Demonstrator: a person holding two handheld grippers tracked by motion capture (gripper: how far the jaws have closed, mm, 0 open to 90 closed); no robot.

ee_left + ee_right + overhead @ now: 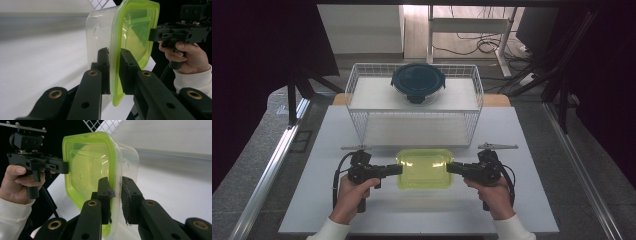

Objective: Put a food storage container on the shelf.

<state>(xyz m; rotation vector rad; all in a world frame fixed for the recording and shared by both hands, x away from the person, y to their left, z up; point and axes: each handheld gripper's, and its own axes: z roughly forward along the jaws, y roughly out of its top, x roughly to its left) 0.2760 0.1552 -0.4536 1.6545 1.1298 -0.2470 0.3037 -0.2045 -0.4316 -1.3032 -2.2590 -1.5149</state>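
Note:
A clear plastic container (424,169) with a lime-green lid sits between my two grippers at the table's front middle. My left gripper (399,170) is shut on the lid's left rim, and my right gripper (449,168) is shut on its right rim. In the left gripper view the left gripper (114,52) pinches the green lid (135,27) at its edge, above the clear tub (100,27). The right gripper (115,181) clamps the green lid (85,165) the same way. Whether the container rests on the table or hangs just above it, I cannot tell.
A white wire rack (362,80) stands behind the container, with a dark round lidded bowl (418,82) on its top shelf. The white table (522,200) extends around both hands. Dark stands and cables lie beyond the table's far edge.

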